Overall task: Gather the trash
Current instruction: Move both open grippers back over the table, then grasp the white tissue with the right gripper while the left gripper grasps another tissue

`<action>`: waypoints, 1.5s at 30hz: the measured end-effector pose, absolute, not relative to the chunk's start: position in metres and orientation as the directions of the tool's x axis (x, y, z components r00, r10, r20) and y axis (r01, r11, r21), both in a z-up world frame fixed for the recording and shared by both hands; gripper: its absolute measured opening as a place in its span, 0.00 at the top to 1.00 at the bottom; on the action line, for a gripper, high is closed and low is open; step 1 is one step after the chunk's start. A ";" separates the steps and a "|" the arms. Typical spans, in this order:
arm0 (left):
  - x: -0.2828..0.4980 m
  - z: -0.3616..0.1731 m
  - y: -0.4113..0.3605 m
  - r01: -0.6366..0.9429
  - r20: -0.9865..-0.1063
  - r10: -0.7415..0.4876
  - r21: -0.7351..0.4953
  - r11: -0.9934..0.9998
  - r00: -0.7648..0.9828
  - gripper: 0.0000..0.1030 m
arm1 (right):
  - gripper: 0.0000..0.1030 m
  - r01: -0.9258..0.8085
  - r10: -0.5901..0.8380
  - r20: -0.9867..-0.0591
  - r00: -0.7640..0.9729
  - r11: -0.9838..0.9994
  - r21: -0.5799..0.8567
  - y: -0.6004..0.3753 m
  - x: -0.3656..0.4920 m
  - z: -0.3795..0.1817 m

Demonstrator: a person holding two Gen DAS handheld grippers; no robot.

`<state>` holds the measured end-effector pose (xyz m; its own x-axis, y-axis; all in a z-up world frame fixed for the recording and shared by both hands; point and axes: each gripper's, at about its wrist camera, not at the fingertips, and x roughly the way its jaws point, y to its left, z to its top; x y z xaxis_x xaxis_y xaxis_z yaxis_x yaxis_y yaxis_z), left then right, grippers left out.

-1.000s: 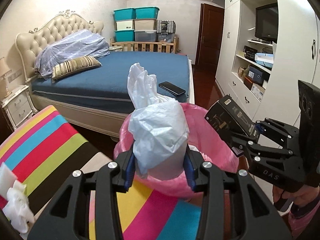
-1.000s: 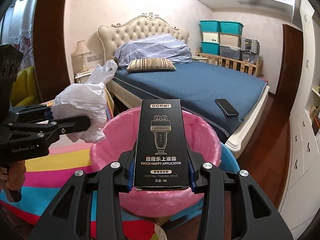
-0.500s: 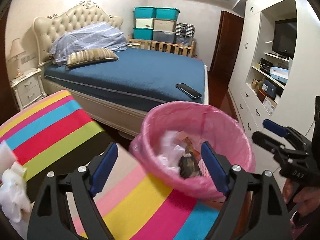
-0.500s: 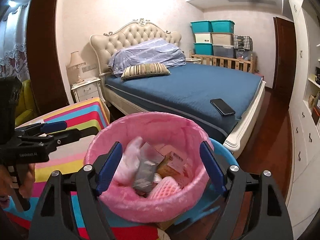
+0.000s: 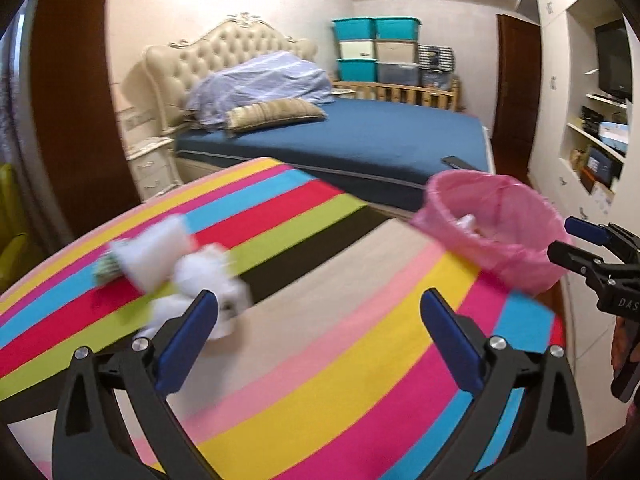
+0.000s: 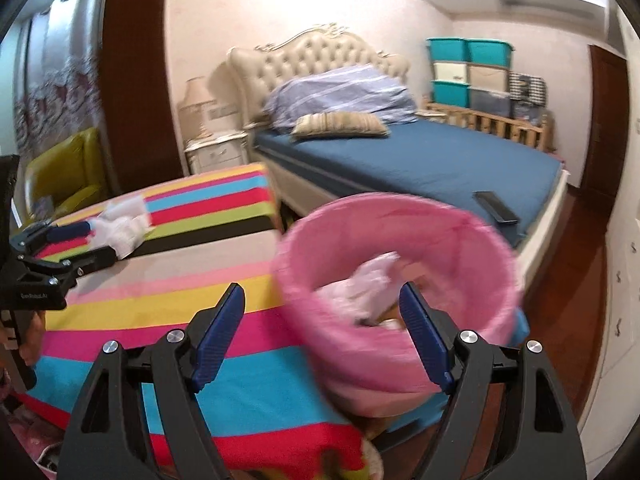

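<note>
A bin lined with a pink bag (image 5: 496,216) (image 6: 400,264) stands at the right edge of the striped table (image 5: 320,320) and holds white plastic and other trash. Crumpled white tissues (image 5: 200,280) (image 6: 120,228) lie on the table's left part. My left gripper (image 5: 316,332) is open and empty above the table, its left finger close to the tissues. My right gripper (image 6: 320,336) is open and empty in front of the bin; it also shows at the right edge of the left wrist view (image 5: 588,240).
A bed with a blue sheet (image 5: 360,136) stands behind the table, with a black phone (image 6: 494,208) near its edge. A white nightstand (image 5: 154,168) and a yellow chair (image 6: 68,172) stand at the left. White shelving (image 5: 592,132) lines the right wall.
Both grippers opened and let the white plastic bag and the black box fall into the bin. Both then swung left, the left one toward the tissues on the table.
</note>
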<state>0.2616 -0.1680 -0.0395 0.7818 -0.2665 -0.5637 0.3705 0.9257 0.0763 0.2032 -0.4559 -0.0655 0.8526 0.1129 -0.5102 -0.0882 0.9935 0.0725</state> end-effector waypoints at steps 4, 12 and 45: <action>0.256 -0.036 -0.111 0.288 -0.541 -0.195 0.091 0.953 0.818 0.05 | 0.25 -0.158 0.168 -0.526 0.834 0.985 0.065 -0.410 0.210 -0.067; 0.288 -0.042 -0.014 0.113 -0.587 -0.054 0.063 0.992 0.807 0.05 | 0.25 -0.268 0.232 -0.553 0.800 0.963 0.016 -0.321 0.226 -0.070; 0.315 -0.054 0.080 -0.047 -0.583 0.012 -0.045 0.998 0.813 0.05 | 0.25 -0.317 0.282 -0.674 0.683 0.946 0.075 -0.180 0.384 -0.073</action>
<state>0.3148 0.0799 -0.0541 0.8127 0.0117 -0.5826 -0.0467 0.9979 -0.0452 0.3841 -0.1804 -0.0725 0.6832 0.2821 -0.6736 -0.3169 0.9455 0.0746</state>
